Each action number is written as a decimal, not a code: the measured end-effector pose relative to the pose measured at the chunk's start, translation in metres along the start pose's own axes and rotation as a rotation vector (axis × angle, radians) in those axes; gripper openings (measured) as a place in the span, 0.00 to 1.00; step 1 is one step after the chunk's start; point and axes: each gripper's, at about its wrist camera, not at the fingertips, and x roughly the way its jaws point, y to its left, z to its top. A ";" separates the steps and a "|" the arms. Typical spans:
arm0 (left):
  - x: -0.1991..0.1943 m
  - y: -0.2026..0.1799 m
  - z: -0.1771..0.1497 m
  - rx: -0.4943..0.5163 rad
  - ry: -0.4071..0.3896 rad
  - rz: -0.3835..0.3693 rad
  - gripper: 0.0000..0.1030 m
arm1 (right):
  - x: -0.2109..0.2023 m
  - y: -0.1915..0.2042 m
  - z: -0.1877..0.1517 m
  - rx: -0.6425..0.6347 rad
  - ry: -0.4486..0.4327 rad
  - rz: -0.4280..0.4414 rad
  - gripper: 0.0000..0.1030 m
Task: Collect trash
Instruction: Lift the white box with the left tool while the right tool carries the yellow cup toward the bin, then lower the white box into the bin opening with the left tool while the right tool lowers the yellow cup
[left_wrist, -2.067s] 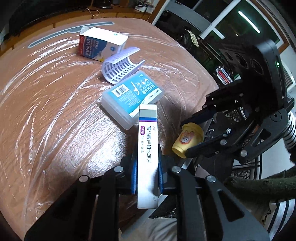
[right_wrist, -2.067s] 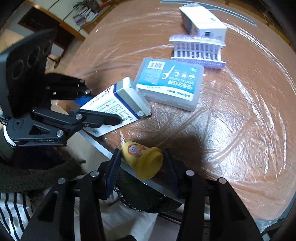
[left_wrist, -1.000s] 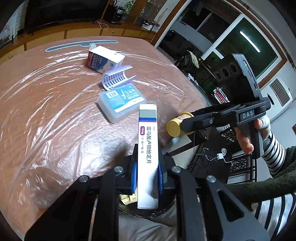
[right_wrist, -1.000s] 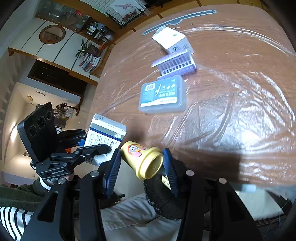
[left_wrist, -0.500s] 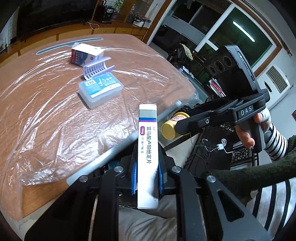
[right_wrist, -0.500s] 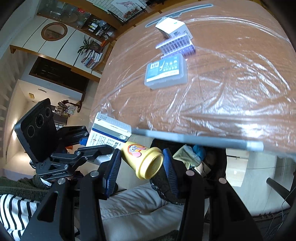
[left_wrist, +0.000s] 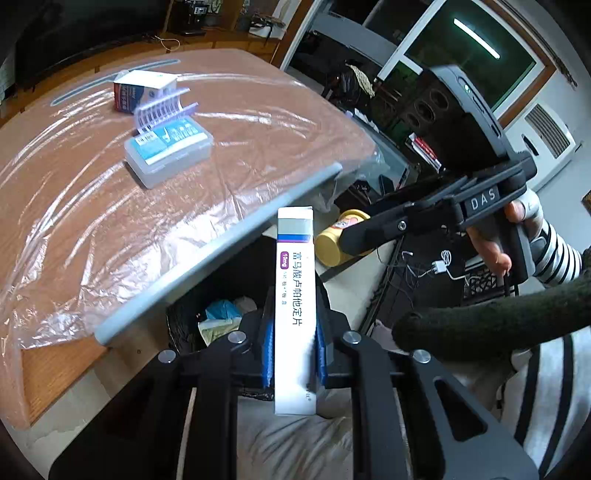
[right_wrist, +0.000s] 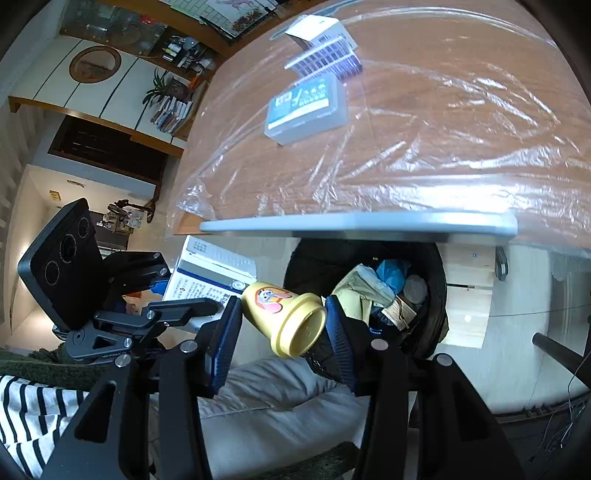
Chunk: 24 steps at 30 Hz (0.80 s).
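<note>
While both hands hang off the table edge (left_wrist: 221, 243) above the black trash bin (right_wrist: 436, 280), the left gripper (left_wrist: 294, 354) pinches a slim medicine carton (left_wrist: 294, 295) marked "10mg": light, crushable card, best held mid-length. The right gripper (right_wrist: 282, 325) clamps a small yellow cartoon cup (right_wrist: 284, 317), stiff, slick plastic. Its handle reads "DAS".

— What sort of place is this?
— A home living room: wooden bookshelf (right_wrist: 173, 107) with books and a houseplant (right_wrist: 162, 86), air conditioner (left_wrist: 550, 136), plastic-covered wooden counter (left_wrist: 74, 206), trash bin (right_wrist: 432, 295) underneath.
</note>
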 end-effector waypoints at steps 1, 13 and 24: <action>0.003 -0.001 -0.001 0.005 0.006 0.005 0.18 | 0.001 -0.001 -0.001 0.001 0.002 -0.004 0.45; 0.034 0.001 -0.018 0.012 0.085 0.025 0.18 | 0.028 -0.015 -0.012 0.012 0.051 -0.062 0.45; 0.069 0.001 -0.030 0.028 0.146 0.088 0.18 | 0.062 -0.030 -0.017 -0.006 0.102 -0.158 0.45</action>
